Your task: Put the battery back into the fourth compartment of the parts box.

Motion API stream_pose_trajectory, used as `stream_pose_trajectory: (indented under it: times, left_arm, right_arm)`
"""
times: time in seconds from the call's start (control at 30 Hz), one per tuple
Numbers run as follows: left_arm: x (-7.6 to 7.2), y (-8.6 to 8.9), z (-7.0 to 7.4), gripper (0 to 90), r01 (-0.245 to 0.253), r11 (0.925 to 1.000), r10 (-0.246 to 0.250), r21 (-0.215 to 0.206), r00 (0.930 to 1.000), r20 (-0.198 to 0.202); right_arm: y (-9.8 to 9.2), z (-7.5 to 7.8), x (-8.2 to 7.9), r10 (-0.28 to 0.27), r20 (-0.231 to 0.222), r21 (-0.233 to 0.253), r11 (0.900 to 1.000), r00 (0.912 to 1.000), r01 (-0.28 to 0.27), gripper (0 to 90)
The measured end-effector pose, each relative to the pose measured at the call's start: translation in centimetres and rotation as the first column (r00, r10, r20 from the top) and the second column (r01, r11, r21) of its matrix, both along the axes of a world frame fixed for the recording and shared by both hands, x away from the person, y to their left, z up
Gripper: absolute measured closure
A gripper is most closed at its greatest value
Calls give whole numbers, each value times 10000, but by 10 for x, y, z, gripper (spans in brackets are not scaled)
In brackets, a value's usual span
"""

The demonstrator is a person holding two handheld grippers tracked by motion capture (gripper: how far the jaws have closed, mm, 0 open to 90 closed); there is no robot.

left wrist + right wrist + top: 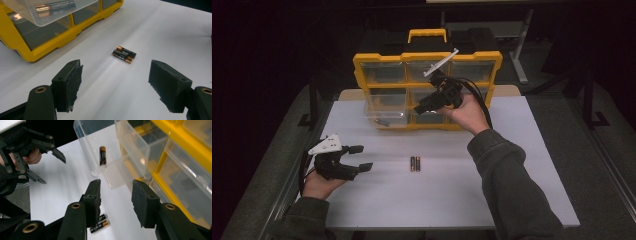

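Two AA batteries (415,163) (124,54) (100,226) lie side by side on the white table near its middle. A yellow organizer (427,57) (50,45) (160,167) with clear drawers stands at the back. One clear drawer (384,112) (32,17) (110,170) is pulled out and holds a single battery (382,121) (55,6) (102,155). My left gripper (363,157) (115,82) (52,169) rests low at the front left, open and empty, pointing at the two batteries. My right gripper (421,106) (116,200) hangs in front of the organizer just right of the pulled-out drawer, open and empty.
The white tabletop (512,190) has bare room to the right and front of the batteries. The organizer's yellow handle (427,34) sticks up at the back. Dark floor and metal frame legs surround the table.
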State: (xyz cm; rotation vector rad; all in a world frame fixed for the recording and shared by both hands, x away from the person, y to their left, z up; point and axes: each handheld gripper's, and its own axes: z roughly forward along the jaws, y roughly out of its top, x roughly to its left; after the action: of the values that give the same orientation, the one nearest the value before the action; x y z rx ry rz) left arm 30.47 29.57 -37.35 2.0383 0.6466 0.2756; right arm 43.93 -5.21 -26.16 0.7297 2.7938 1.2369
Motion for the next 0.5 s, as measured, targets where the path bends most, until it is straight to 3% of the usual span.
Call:
stream_pose_trajectory:
  times: [0.2, 0.5]
  left_arm:
    - [0, 0, -1, 261, -23, 9999, 23, -101, 10000, 22]
    - [0, 0, 0, 261, -52, 10000, 52, -12, 10000, 2]
  right_arm:
    - [-12, -15, -4, -226, -81, 24, 9997, 9997, 227, 551]
    - [-14, -37, -12, -306, -333, -38, 9995, 9990, 304, 532]
